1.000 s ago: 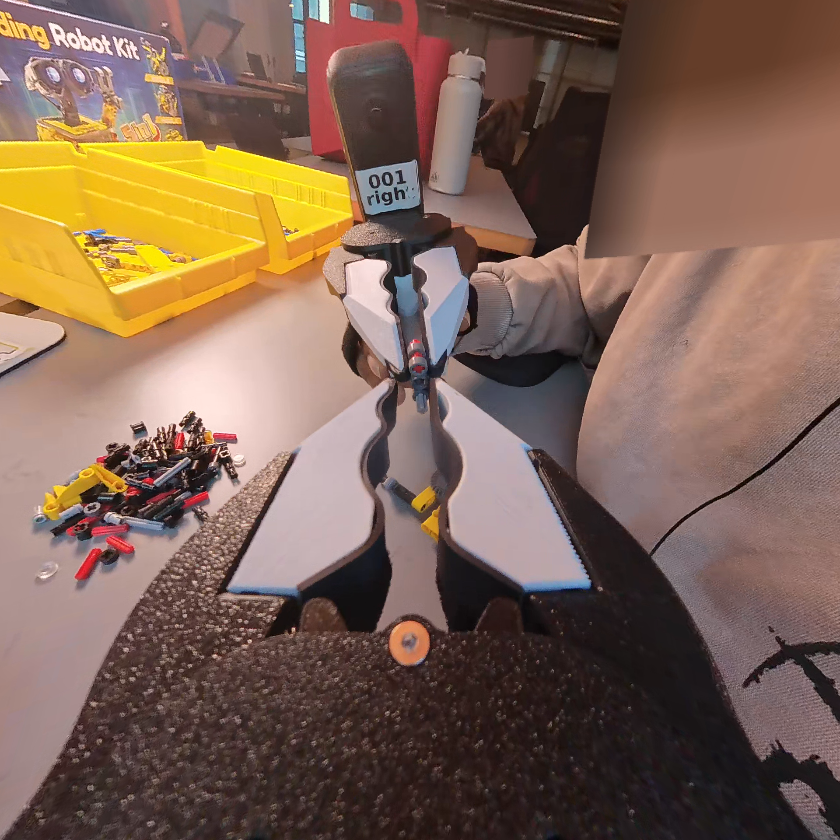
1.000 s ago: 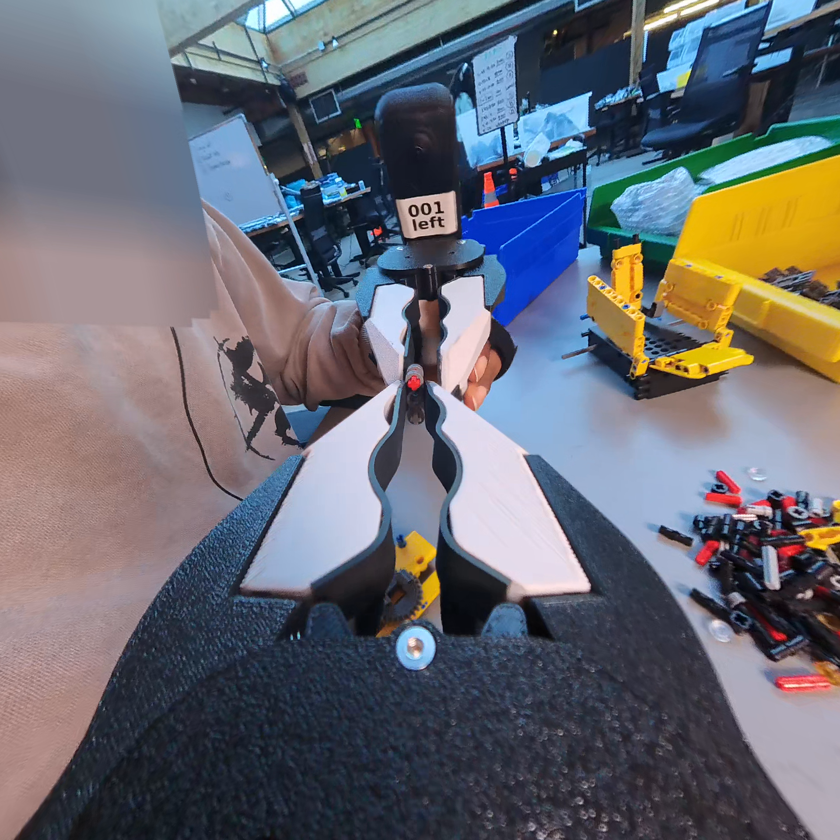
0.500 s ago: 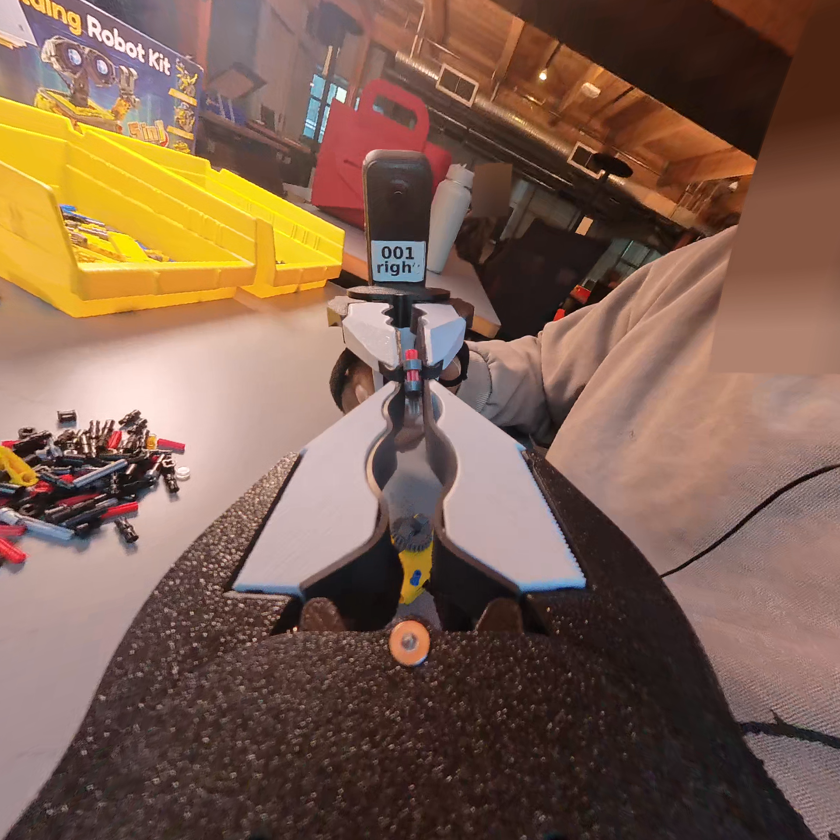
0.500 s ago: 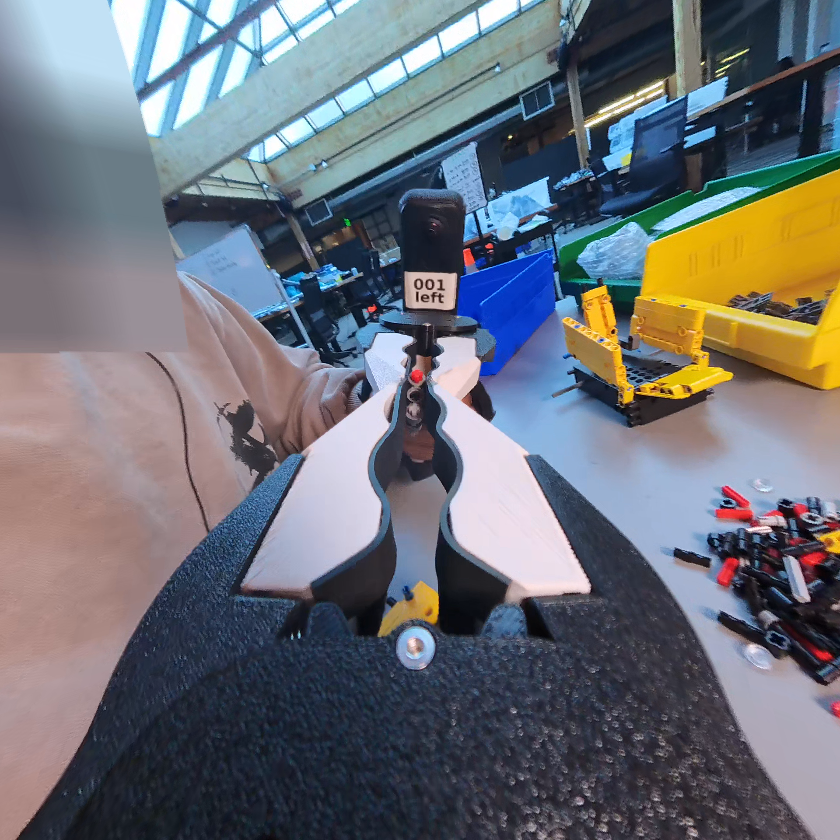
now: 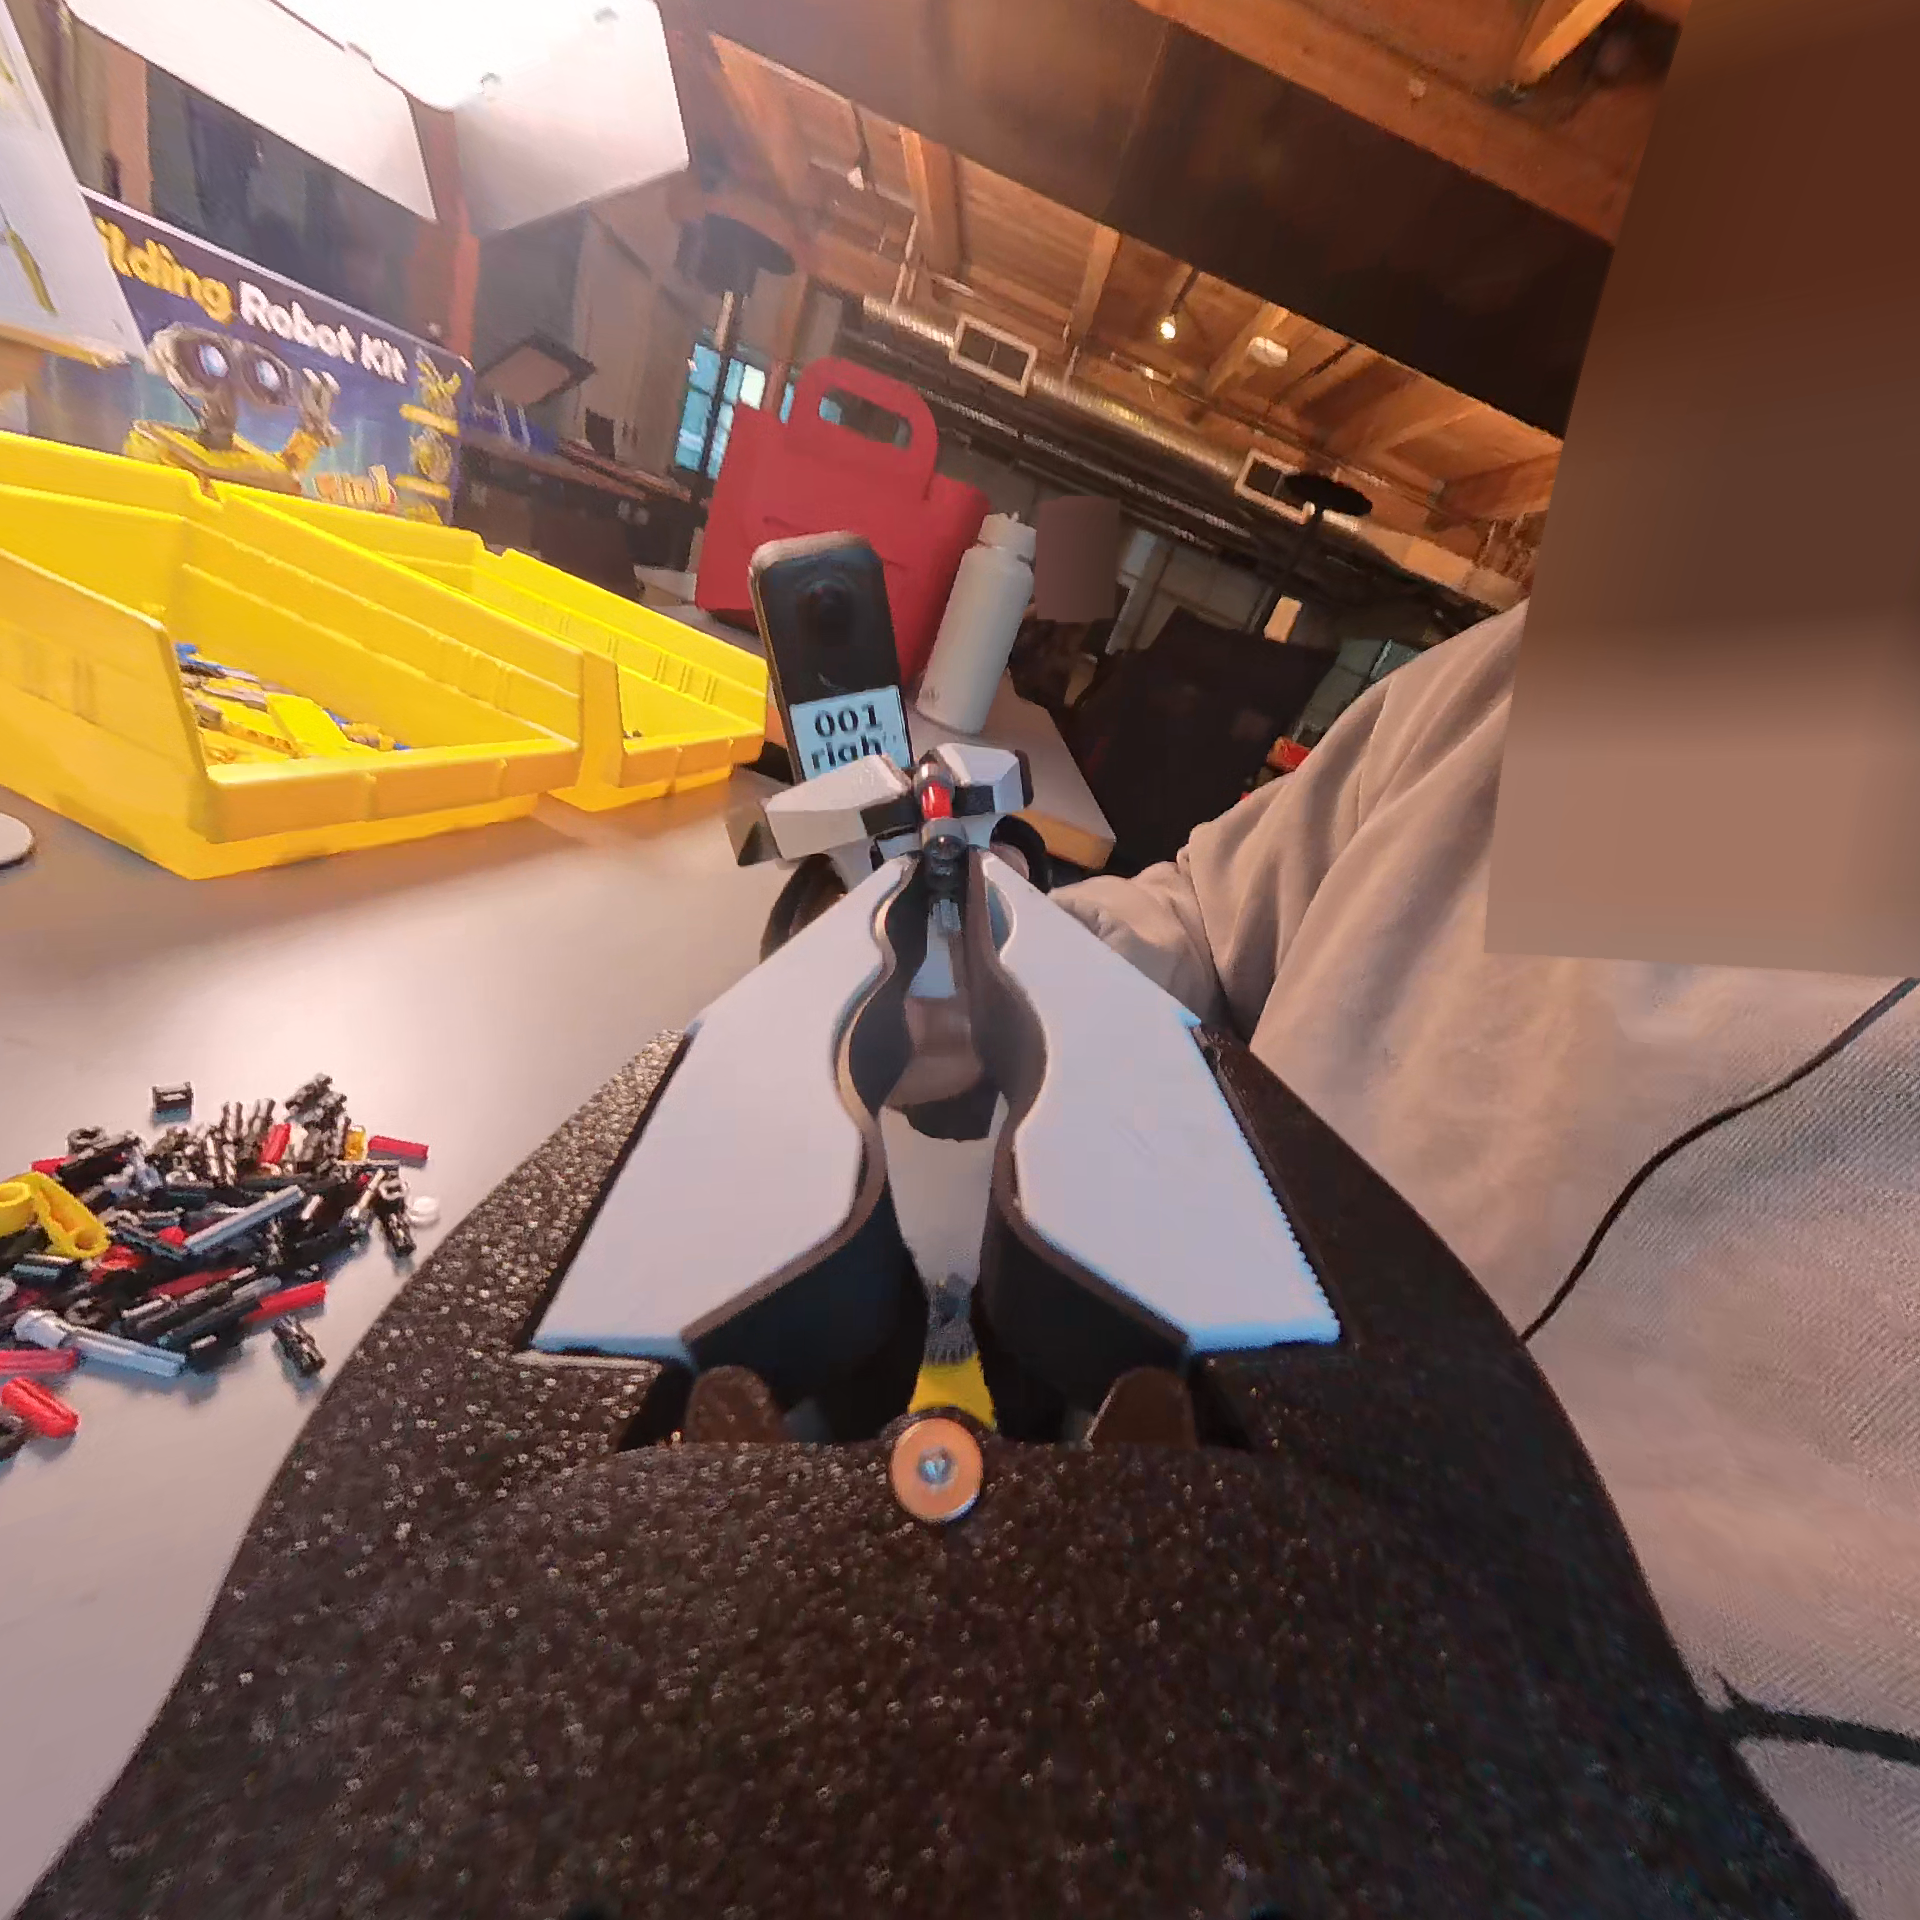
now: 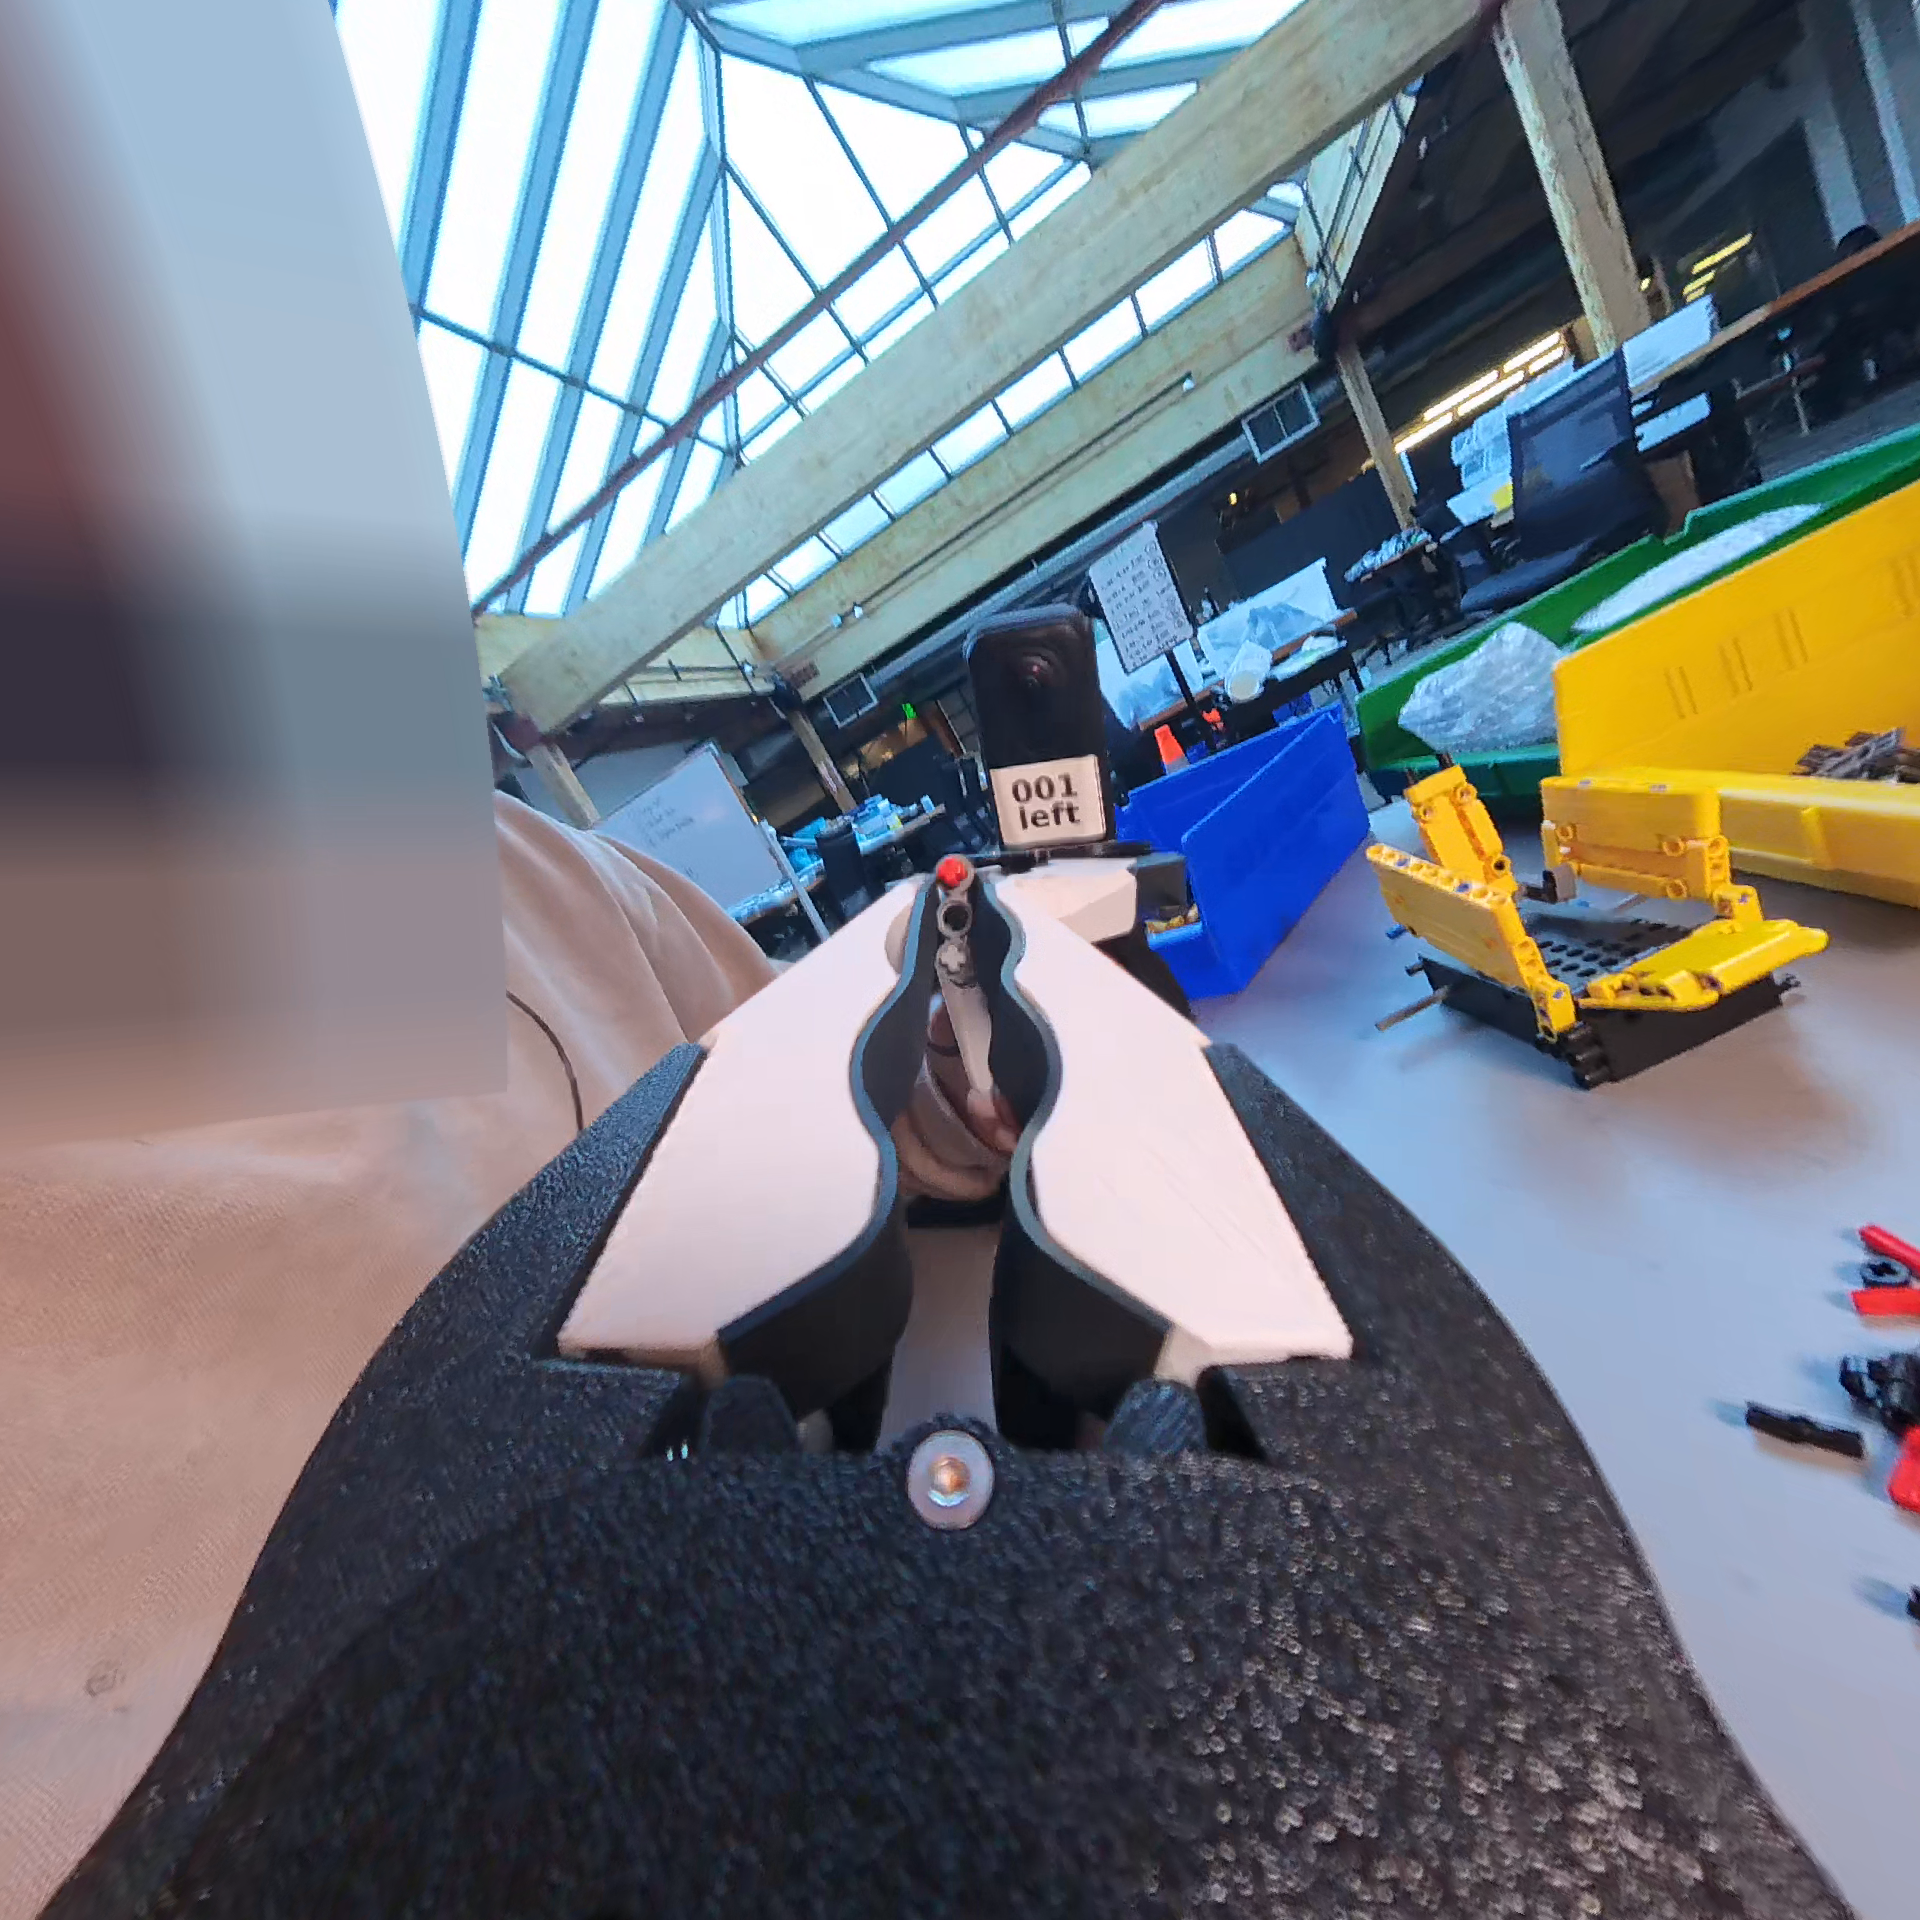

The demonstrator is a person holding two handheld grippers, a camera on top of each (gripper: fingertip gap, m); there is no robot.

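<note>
- Axle assembly (image 5: 942,854): a slim grey axle with a dark connector and a red pin on its end, seen raised above the grey tabletop (image 5: 436,987) in front of the person's chest, where the tips of the 2 grippers meet.
- Left gripper (image 5: 940,883): its fingers are drawn together on the dark connector, with the axle lying in the hollow between them.
- Right gripper (image 6: 952,906): its fingers are likewise closed on the connector just under the red pin. Which of the 2 bears the load cannot be told.
- Handling, as judged: the assembly is taken to be very light, stiff and of smooth hard plastic, so it may twist or slip in a pinch. The press-fit joints may be pulled apart if the 2 grips are skewed.
- Hold, as judged: the connector offers the broadest faces and is best pinched squarely. The thin axle gives less purchase.
- Small yellow piece with a grey gear (image 5: 948,1351): glimpsed on the tabletop below the left gripper, apart from it.
- Loose parts pile (image 5: 187,1236): black, red and grey pieces spread on the tabletop, well apart from both grippers.
- Yellow bins (image 5: 364,748) and a yellow-and-black model (image 6: 1590,966): set farther back, untouched.
</note>
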